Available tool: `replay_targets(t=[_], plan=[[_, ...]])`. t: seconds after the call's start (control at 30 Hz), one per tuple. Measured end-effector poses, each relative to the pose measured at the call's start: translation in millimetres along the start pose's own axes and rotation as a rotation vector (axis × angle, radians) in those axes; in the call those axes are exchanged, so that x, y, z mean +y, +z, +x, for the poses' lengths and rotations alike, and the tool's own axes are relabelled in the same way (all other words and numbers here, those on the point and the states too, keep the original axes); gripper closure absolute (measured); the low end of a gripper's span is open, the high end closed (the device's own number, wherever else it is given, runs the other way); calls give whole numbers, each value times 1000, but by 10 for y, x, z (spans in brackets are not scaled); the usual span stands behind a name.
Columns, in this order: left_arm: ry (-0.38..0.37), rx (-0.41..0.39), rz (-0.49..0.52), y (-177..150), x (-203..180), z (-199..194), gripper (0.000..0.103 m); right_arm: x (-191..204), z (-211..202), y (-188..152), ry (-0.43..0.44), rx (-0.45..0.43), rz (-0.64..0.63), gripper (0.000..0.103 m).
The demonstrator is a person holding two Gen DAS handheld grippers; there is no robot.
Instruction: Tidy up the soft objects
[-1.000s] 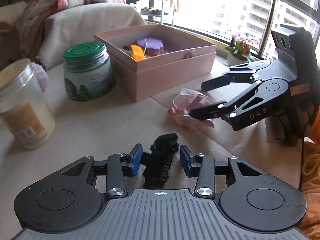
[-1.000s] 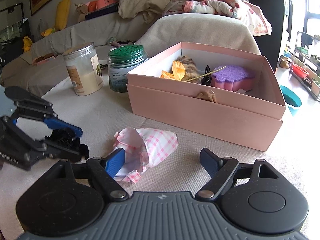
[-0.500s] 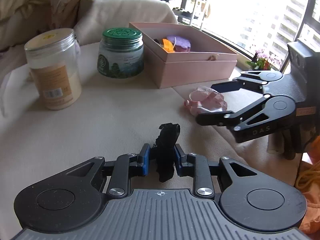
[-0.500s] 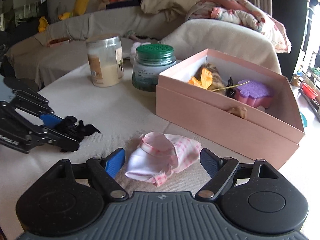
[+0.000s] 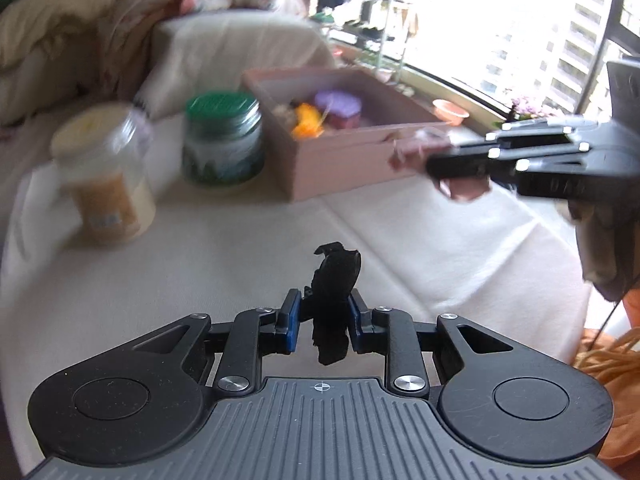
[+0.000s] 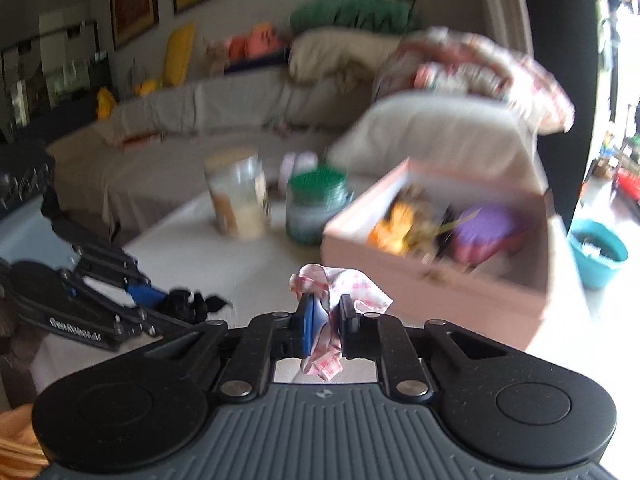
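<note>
My left gripper (image 5: 322,312) is shut on a black scrunchie (image 5: 334,280) and holds it above the cream-covered table (image 5: 200,272). My right gripper (image 6: 325,316) is shut on a pink checked cloth pouch (image 6: 344,284), also lifted off the table. Across the views, the right gripper (image 5: 448,164) shows with the pouch (image 5: 420,148), and the left gripper (image 6: 160,300) with the scrunchie (image 6: 188,305). An open pink box (image 5: 352,160) stands ahead and holds a purple sponge (image 5: 340,104) and orange items (image 5: 306,120).
A green-lidded jar (image 5: 222,140) and a clear jar with a cream lid (image 5: 104,176) stand left of the box. A sofa with pillows and a blanket (image 6: 400,80) lies behind. A teal tub (image 6: 598,250) sits on the floor at right.
Both grippers have risen. The right gripper closed on the pink pouch and lifted it off the table. The left gripper lifted the black scrunchie higher.
</note>
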State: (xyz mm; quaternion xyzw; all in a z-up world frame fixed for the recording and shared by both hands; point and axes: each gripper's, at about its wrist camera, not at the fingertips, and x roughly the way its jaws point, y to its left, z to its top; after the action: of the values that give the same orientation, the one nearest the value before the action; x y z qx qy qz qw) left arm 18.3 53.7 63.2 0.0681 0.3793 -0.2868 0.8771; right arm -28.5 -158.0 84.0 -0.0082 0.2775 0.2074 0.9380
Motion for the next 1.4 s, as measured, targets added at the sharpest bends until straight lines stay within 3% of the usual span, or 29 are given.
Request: replay_targets(t=[0.17, 0.3, 0.43, 0.5, 0.6, 0.67, 0.73, 0.87, 1.0, 1.13, 1.4], plan=[[-72, -71, 64, 263, -313, -112, 75, -160, -610, 166, -1, -162, 30, 91], [-98, -129, 77, 608, -398, -92, 75, -253, -907, 260, -88, -254, 7, 91], [-124, -241, 47, 1189, -327, -60, 75, -402, -895, 405, -183, -278, -16, 91], [-164, -273, 11, 1508, -248, 66, 75, -504, -782, 513, -206, -267, -25, 91], [-249, -208, -120, 1893, -25, 503, 75, -715, -459, 695, -228, -210, -7, 91], [-249, -133, -205, 1997, 100, 858, 75, -910, -187, 773, -216, -139, 38, 82], [-216, -67, -231, 2008, 157, 1143, 75, -1085, 79, 771, -198, -78, 103, 55], [-244, -62, -281, 1908, 331, 1319, 75, -1254, 348, 615, -188, -6, 200, 52], [-232, -118, -303, 1801, 589, 1087, 75, -1328, 409, 528, -221, 57, 267, 52], [-133, -176, -264, 1696, 783, 540, 75, -1227, 357, 669, -243, 48, 302, 52], [62, -271, -363, 1504, 1353, -539, 75, -288, 287, 1811, -129, -141, 255, 52]])
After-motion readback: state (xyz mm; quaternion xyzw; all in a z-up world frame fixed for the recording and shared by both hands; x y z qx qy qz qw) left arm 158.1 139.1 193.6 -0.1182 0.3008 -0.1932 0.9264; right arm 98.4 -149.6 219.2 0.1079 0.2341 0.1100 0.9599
